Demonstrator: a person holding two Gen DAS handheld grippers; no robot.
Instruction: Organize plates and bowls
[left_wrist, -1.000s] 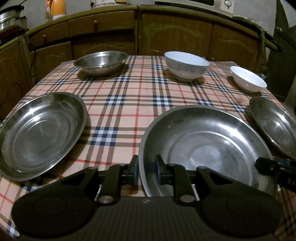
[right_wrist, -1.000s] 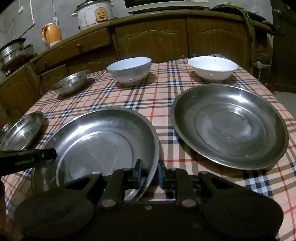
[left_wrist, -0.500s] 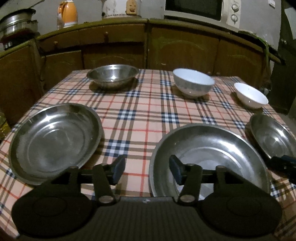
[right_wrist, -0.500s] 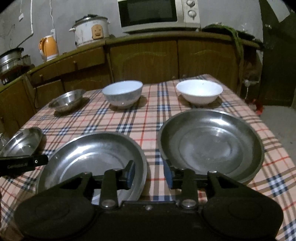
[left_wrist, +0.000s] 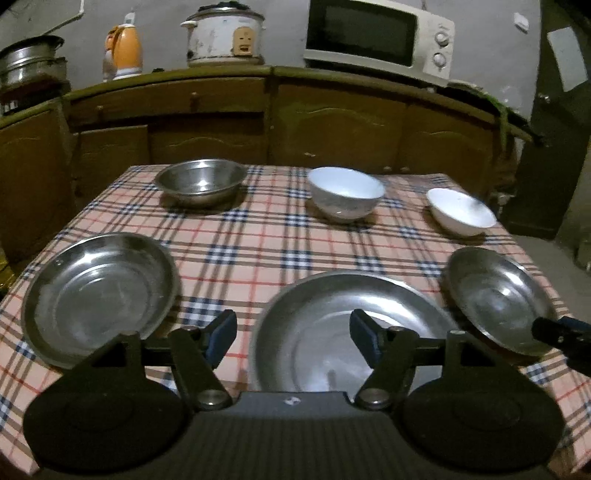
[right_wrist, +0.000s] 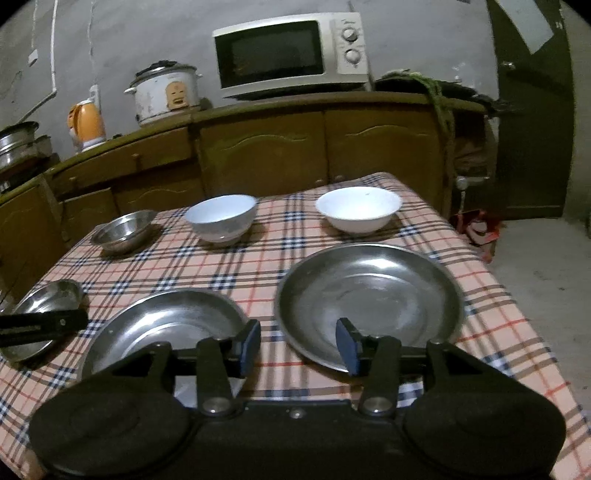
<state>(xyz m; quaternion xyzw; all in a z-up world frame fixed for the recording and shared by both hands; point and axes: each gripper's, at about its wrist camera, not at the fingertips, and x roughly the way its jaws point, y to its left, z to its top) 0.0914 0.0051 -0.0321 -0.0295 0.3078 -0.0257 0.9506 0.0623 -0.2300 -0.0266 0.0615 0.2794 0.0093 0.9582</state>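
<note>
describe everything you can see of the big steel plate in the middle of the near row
The middle steel plate is round, shallow and shiny, seemingly stainless steel, with a raised rim, a flat scuffed base and nothing in it. It lies flat and upright on the checked tablecloth, at the near edge between two similar plates, touching neither. No gripper touches it; the left gripper's fingers stand in front of it in the left wrist view.

On the table (left_wrist: 258, 236), the middle plate (left_wrist: 332, 332) lies at the near edge, another plate (left_wrist: 99, 295) left of it, a third (left_wrist: 495, 299) right. Three bowls (left_wrist: 343, 192) stand behind it.
</note>
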